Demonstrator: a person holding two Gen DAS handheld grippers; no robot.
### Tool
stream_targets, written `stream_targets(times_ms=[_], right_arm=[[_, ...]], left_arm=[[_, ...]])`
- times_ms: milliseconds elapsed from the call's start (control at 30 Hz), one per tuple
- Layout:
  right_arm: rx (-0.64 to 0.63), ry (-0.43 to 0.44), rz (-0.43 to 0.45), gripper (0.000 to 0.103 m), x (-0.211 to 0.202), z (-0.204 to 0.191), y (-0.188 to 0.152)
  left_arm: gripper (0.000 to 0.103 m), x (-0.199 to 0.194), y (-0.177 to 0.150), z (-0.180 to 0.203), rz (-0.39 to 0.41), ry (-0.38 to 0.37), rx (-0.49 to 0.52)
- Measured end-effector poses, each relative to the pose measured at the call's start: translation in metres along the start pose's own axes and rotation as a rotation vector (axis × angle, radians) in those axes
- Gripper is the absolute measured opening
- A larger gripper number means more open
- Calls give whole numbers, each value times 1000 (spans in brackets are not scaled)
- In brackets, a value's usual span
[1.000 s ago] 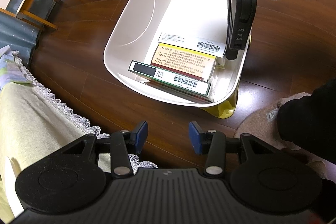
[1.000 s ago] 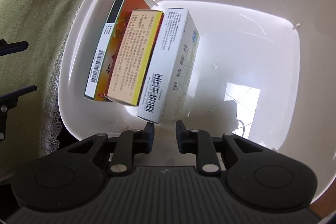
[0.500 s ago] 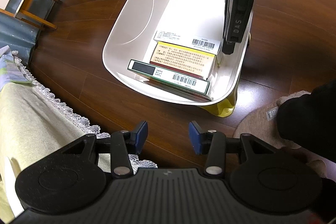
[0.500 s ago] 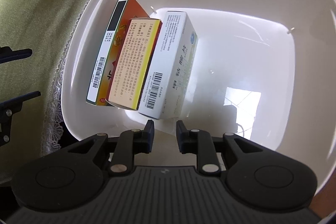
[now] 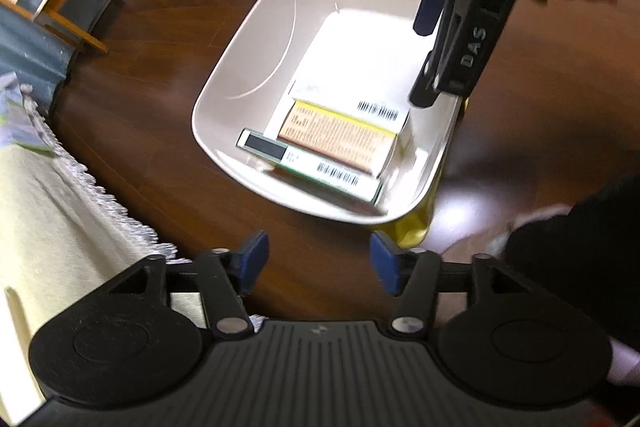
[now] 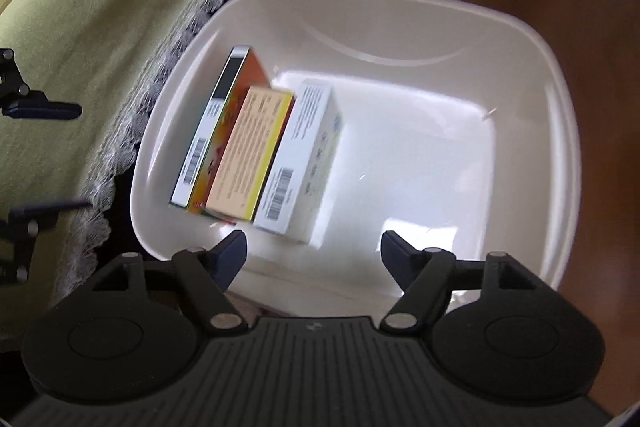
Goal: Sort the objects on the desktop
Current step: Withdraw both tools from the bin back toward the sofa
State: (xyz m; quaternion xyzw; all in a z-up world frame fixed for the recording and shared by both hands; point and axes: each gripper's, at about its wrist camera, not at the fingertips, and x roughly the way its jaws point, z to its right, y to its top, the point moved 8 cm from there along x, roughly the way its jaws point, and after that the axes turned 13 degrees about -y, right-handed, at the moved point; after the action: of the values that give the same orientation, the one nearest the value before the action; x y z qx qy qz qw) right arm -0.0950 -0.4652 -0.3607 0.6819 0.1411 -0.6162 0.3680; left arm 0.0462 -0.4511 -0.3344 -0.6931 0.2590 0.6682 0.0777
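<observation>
Both of my grippers are empty: the right gripper hangs over the near rim of the white basin with its jaws spread wide, and the left gripper waits apart over the dark wood floor, its jaws also wide. Three medicine boxes lie side by side, touching, against one wall of the basin: a green-edged box nearest the wall, a yellow-edged box in the middle and a white box on the open side. I judge that this placing step is done and the right gripper is free to leave. The next move calls for finding another desktop object; none shows here, only the yellow-green lace-trimmed cloth beside the basin, so I must turn the cameras toward the desk.
</observation>
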Motion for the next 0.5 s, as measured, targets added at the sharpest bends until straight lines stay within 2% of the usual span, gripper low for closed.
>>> stream_targets(times_ms=[133, 267, 367, 433, 500], right_arm=[[-2, -28, 37, 79, -10, -5, 3], [-23, -58, 86, 95, -24, -6, 3], [-24, -82, 118, 97, -34, -4, 4], [-20, -111, 138, 98, -39, -1, 5], [-20, -146, 169, 100, -46, 2, 7]], left_arm=[[70, -1, 0, 5, -3, -8, 4], [80, -5, 2, 10, 10, -18, 10], [86, -8, 4, 12, 22, -13, 11], [94, -12, 5, 12, 38, -9, 6], [94, -15, 7, 13, 51, -8, 1]])
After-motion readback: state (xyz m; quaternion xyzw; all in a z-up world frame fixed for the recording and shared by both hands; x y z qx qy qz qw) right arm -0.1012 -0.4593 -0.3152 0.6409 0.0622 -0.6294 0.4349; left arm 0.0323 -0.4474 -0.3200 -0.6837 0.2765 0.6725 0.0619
